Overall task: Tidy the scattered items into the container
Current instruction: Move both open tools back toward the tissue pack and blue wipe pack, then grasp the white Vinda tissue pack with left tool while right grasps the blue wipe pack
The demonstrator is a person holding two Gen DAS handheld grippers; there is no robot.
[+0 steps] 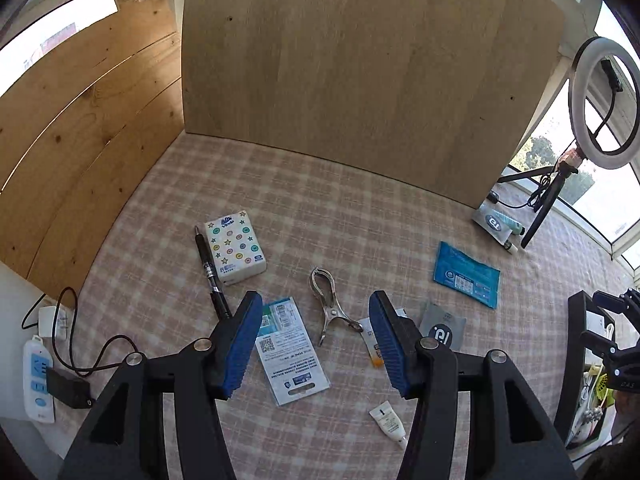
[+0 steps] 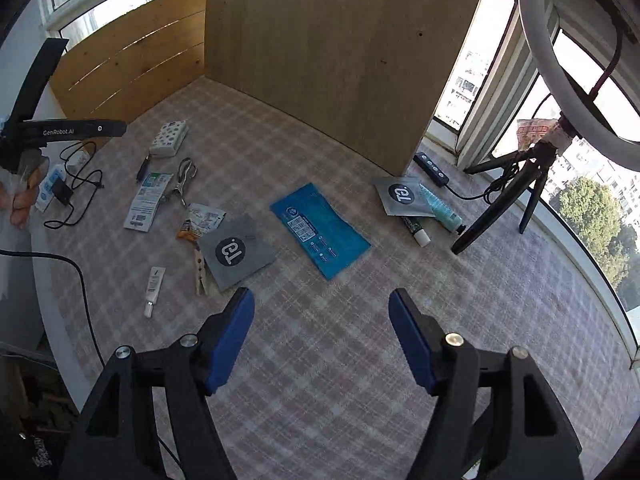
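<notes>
surface: tabletop [image 2: 320, 360] under a pink-and-cream checked cloth, items strewn flat over it.
room: a wooden board [image 1: 360, 72] stands upright beyond both sets of fingers; slatted wood panel [image 1: 80, 128] to its left; bright windows behind; a ring light [image 1: 602, 100] on a small tripod far right of the left fingers.
left gripper [image 1: 316, 344]: fingers spread wide, nothing between the pads, angled down at the cloth.
between the left fingers: a metal clip [image 1: 328, 304] and a white card packet [image 1: 288, 352], the packet partly under the left pad in view.
beyond the left pad: black pen [image 1: 210, 272] lying just beside a tissue pack [image 1: 236, 246].
by the right pad of the left gripper: orange-and-white sachet [image 1: 370, 340] and a grey sachet [image 1: 442, 326]; a small white tube [image 1: 388, 422] nearer the camera.
right gripper [image 2: 322, 344]: fingers wide apart, empty, over bare cloth.
ahead of the right fingers: blue pouch [image 2: 320, 228]; a wooden clothespin [image 2: 200, 272] at the grey sachet's edge, up-left.
far right of the right fingers: second grey sachet [image 2: 402, 196], two tubes, a black power strip [image 2: 432, 168].
container [image 1: 580, 360]: black, at the far right edge of the left wrist view, small things already inside.
edges: cables and a white power strip [image 1: 36, 380] at the left rim.
open room: wide bare cloth under and right of the right fingers.
</notes>
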